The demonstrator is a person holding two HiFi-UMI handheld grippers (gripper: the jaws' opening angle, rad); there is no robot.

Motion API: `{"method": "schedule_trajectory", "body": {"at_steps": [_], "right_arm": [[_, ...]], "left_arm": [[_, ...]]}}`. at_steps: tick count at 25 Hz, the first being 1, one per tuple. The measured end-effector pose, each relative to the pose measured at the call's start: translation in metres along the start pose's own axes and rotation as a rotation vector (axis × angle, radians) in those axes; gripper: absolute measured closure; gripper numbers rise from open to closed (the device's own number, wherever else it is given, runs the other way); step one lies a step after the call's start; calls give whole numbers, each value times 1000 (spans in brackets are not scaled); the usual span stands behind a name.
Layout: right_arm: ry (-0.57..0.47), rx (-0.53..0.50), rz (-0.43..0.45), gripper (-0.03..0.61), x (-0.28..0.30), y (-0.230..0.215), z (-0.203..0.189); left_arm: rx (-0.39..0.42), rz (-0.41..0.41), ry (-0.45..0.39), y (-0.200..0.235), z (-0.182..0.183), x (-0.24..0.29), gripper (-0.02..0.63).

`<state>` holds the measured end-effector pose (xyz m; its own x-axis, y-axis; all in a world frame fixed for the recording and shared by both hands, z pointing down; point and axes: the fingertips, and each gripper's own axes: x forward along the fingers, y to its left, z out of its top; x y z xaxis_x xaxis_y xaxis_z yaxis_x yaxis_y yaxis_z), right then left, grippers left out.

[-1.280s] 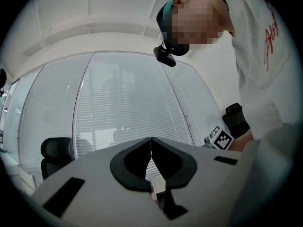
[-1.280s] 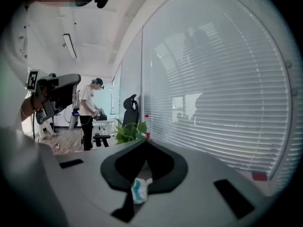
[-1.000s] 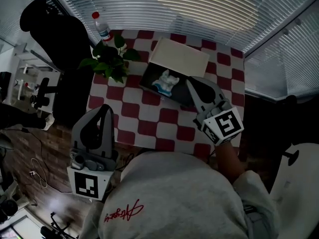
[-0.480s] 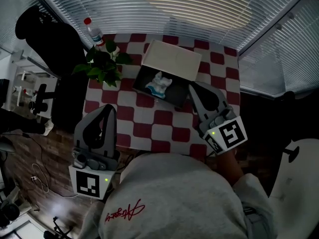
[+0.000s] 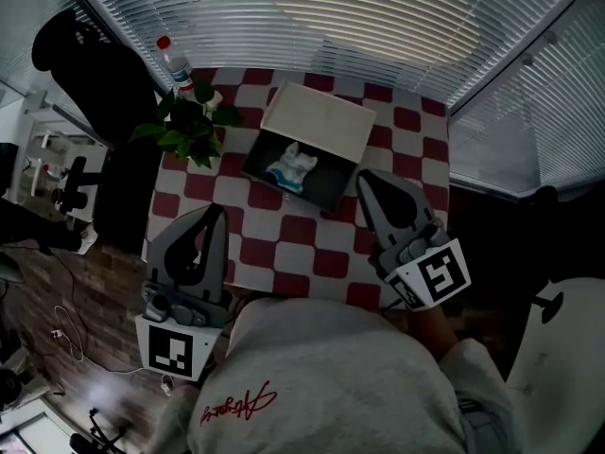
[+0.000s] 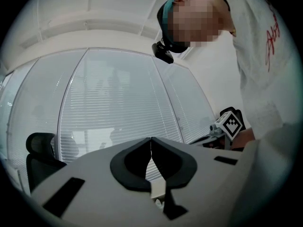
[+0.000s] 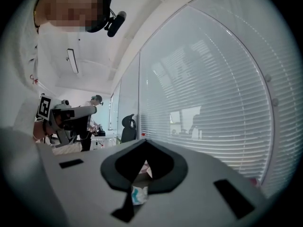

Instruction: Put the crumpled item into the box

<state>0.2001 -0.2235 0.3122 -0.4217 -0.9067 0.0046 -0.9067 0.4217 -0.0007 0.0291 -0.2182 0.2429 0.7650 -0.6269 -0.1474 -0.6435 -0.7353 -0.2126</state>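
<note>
White blinds (image 5: 378,17) run along the far side of the scene. Below them stands a table (image 5: 312,244) under a red-and-white checked cloth. A grey sweatshirt (image 5: 321,376) with red script fills the bottom of the head view. A black chair (image 5: 104,93) stands at the table's left.

The box (image 5: 317,121) sits on the far half of the table, open, its pale lid leaning back toward the blinds.

The left gripper (image 5: 217,211) is over the table's near left edge and points toward the far side. Its own view shows the jaws together at the tips, with only a thin slit below them and nothing held. The right gripper (image 5: 364,178) is over the near right part of the table, its tips just beside the box's near right corner. Its jaws also meet at the tips and clamp nothing; the box interior shows through the gap behind them.

A leafy plant (image 5: 184,126) stands at the far left corner, just left of the box. A bottle (image 5: 173,60) with a red cap stands behind it.

The crumpled item (image 5: 290,166), white and light blue, lies inside the box on its dark floor, apart from both grippers.
</note>
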Motion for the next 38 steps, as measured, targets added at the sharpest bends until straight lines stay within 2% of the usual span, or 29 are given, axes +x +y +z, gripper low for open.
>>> {"method": "schedule_trajectory", "body": {"at_steps": [8, 18, 28, 38], "right_arm": [[-34, 0, 22, 568, -11, -3, 6], [-58, -29, 36, 568, -14, 16, 20], [-66, -43, 22, 568, -34, 72, 31], [-76, -45, 5, 568, -81, 141, 35]], "left_arm": [[-3, 23, 4, -10, -2, -1, 597], [5, 30, -13, -9, 5, -18, 597], [-12, 41, -12, -6, 15, -80, 597], [3, 37, -23, -26, 38, -159, 597]]}}
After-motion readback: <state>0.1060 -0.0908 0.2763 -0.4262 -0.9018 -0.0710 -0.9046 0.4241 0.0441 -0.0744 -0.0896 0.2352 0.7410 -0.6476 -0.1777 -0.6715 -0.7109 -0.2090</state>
